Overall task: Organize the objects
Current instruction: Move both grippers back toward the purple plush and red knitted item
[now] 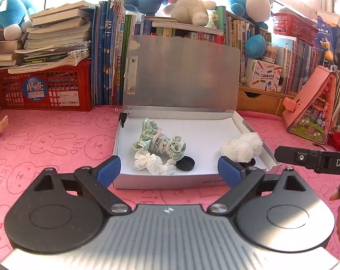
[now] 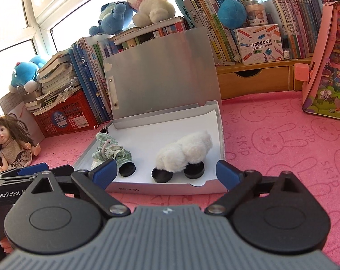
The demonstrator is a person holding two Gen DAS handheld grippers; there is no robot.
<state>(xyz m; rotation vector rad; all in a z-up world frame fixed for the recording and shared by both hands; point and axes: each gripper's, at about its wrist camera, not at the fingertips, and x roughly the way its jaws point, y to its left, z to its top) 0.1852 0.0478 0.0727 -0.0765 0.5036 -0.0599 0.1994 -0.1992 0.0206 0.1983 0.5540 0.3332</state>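
A shallow white box (image 1: 160,182) (image 2: 221,135) lies on the pink cloth with its grey lid (image 1: 183,74) (image 2: 163,69) standing up at the back. Inside lie a green checked cloth bundle (image 1: 160,142) (image 2: 111,150), a crumpled white cloth (image 1: 150,163), a fluffy white garment (image 1: 243,146) (image 2: 185,151) and black round caps (image 1: 186,163) (image 2: 162,175). My left gripper (image 1: 169,172) hangs open just in front of the box with nothing between its blue pads. My right gripper (image 2: 165,173) is also open and empty at the box's near wall.
A doll (image 2: 10,141) sits at the left on the pink cloth. A red crate (image 1: 43,87) with stacked books, upright books and plush toys (image 1: 188,0) line the back. A pink toy house (image 1: 311,105) (image 2: 329,63) stands at the right beside a wooden drawer shelf (image 2: 253,78).
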